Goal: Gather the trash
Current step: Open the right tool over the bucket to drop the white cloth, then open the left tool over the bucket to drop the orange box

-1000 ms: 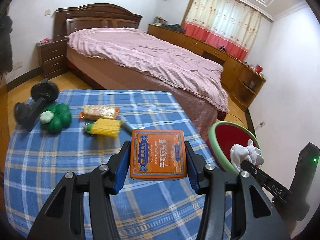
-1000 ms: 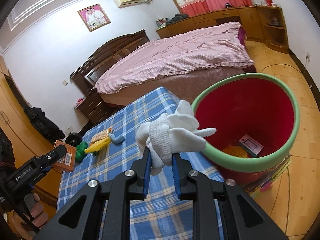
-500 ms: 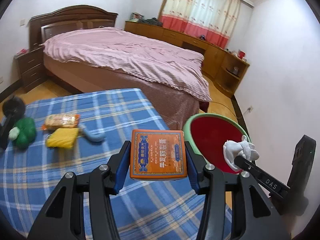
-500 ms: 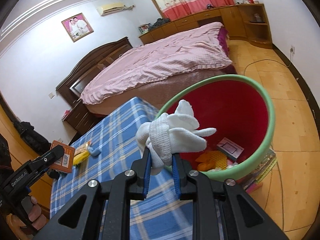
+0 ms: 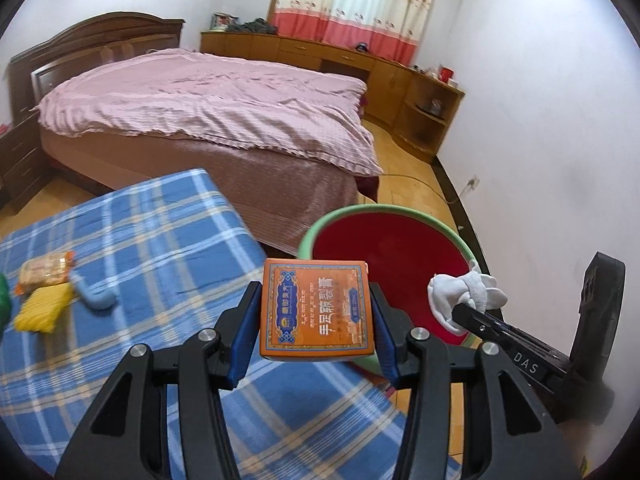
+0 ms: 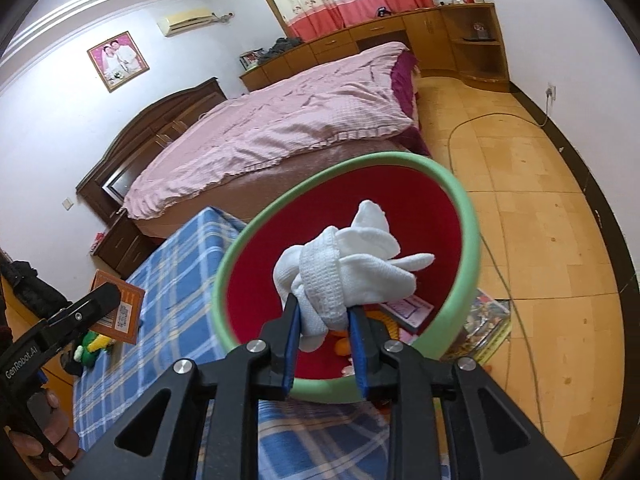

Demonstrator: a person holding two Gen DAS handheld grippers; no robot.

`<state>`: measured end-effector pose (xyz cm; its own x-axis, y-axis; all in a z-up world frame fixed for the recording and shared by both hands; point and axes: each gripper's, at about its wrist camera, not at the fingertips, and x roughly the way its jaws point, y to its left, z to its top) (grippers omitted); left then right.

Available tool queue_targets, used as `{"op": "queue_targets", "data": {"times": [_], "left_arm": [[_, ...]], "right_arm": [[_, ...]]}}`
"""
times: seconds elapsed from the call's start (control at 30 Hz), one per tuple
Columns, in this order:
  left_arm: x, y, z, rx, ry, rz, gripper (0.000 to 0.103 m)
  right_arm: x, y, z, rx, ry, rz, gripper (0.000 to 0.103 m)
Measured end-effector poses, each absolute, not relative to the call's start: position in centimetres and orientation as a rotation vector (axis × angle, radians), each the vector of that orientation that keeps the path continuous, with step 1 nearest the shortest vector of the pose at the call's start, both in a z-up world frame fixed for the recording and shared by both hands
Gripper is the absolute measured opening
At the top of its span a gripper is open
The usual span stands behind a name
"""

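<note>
Trash-wise, the white glove (image 6: 344, 276) sits between the right gripper (image 6: 324, 344)'s jaws, right over the mouth of the bin (image 6: 468, 240); those jaws have just been easing apart, though the glove looks caught between the pads. Left gripper (image 5: 316, 344) has its jaws clamped on an orange box (image 5: 318, 312), held above the surface's right edge beside the bin. The surface (image 5: 160, 240) wears a blue plaid cloth, with a snack packet (image 5: 44, 270) and a yellow brush (image 5: 44, 308) toward its left edge. Bedroom setting: pink-covered bed (image 5: 208, 108), wooden cabinets (image 5: 320, 56), red and cream curtains (image 5: 356, 4), tiled floor (image 6: 540, 208). The bin is red inside with a green rim, and down in it are a pink card (image 6: 404, 308) and something orange (image 6: 344, 346).
</note>
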<state>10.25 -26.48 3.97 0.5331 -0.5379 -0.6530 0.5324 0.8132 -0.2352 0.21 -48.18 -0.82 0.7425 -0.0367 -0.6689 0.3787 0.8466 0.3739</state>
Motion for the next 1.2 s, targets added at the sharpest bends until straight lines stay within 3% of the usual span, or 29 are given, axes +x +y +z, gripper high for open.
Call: {"op": "queue_targets", "data": {"times": [0.1,0.3,0.73,0.87,1.03,1.2], "left_arm": [[10.4,-27.8,3.4,0.005,0.793,-0.659,0.051],[11.2,-29.7,2.0,0.020,0.821,-0.687,0.051],[11.7,-32.5,0.4,0.051,0.849,-0.740,0.052],[11.6,-33.0,0.2,0.047,0.851,-0.759,0.059],[11.2,-33.0,0.6,0.055,0.834,-0.756,0.060],[11.2,-31.9,1.2,0.035,0.833,-0.730,0.060]], "right_arm": [[0.2,-48.9,-1.1,0.529,0.705,-0.249,0.027],[0.0,-50.0,-1.4,0.551,0.695,-0.252,0.040],[-1.0,-51.3,-0.9,0.593,0.652,-0.272,0.041],[-1.2,-51.5,-1.0,0.603,0.650,-0.280,0.041],[-1.3,-51.5,-1.0,0.607,0.650,-0.282,0.042],[-1.3,-51.4,-0.8,0.599,0.647,-0.275,0.047]]}}
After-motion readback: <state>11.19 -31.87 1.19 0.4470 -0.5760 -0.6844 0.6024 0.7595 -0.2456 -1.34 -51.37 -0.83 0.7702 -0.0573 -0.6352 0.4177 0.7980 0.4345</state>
